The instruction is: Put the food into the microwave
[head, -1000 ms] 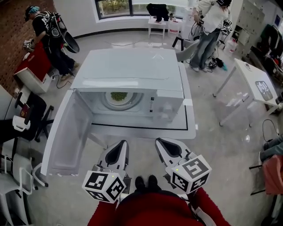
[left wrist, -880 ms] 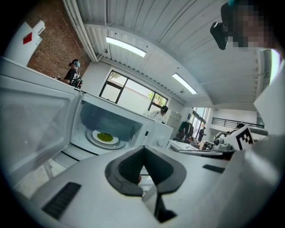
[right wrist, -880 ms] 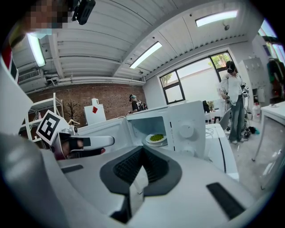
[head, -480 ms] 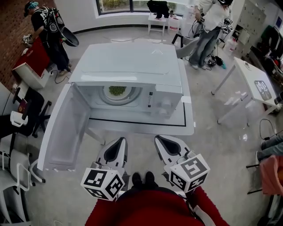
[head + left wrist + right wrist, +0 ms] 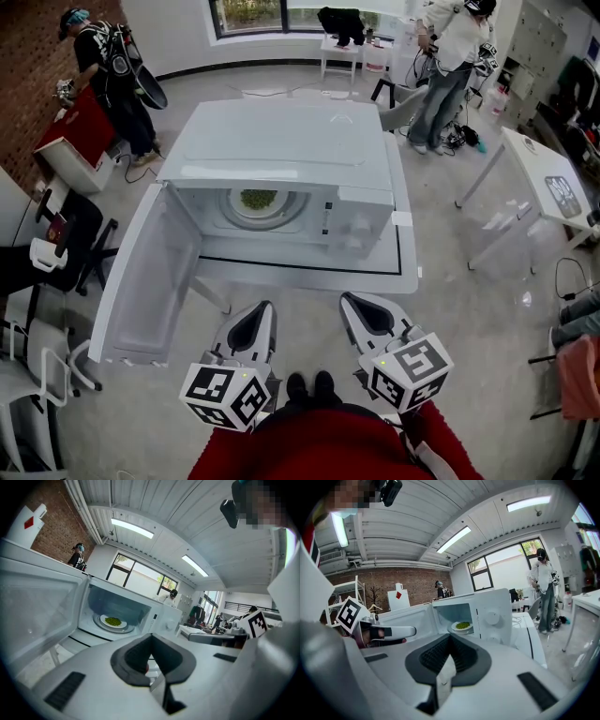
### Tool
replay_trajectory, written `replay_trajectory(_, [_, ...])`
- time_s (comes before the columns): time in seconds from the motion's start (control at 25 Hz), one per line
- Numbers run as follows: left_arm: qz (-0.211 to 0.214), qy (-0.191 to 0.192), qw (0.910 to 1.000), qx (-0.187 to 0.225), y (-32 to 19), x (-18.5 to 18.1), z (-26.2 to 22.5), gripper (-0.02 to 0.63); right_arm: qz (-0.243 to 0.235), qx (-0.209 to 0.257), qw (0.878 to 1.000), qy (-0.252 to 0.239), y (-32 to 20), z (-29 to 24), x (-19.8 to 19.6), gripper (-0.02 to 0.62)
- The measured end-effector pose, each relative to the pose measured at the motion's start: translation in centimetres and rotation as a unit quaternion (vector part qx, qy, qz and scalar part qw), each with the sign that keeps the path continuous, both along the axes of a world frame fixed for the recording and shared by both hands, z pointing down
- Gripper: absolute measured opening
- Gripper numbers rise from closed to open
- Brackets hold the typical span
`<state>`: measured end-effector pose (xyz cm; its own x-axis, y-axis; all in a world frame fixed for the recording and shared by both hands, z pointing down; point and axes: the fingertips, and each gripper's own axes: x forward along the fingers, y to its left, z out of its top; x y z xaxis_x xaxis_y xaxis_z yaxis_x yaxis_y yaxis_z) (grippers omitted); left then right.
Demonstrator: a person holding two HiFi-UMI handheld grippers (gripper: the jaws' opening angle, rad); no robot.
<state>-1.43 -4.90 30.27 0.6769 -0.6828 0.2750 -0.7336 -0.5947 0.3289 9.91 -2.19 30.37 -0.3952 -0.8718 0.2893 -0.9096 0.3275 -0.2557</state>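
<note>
The left gripper (image 5: 255, 317) and right gripper (image 5: 364, 314) hang side by side, close to the person, both pointing at the microwave (image 5: 281, 150). The left fingers are pressed together with nothing between them. The right fingers are the same, closed and empty.

The microwave stands on a table (image 5: 309, 272), ahead of both sets of fingertips and well apart from them. Its door (image 5: 150, 272) hangs wide open, ahead of the left fingers and off to their left. The food (image 5: 259, 199) — a small green heap on a plate (image 5: 121, 625) — lies inside the cavity, ahead of the left fingers and ahead-left of the right ones. The control panel (image 5: 361, 220) faces the right fingers.

Far beyond the microwave stand a bystander in black (image 5: 108, 70), off to the left, and a bystander in white (image 5: 448, 52), off to the right.
</note>
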Motion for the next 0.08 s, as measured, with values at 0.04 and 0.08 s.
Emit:
replay_trajectory(0.04, [0.001,-0.001,1.0000,-0.001,0.17,0.01,0.02,0.008,0.001,0.000,1.000,0.001,0.20,-0.07,0.09,0.012])
replay_trajectory(0.08, [0.001,-0.003,1.0000,-0.002,0.33,0.01,0.03,0.008,0.002,0.000,1.000,0.002,0.39,-0.13,0.16,0.012])
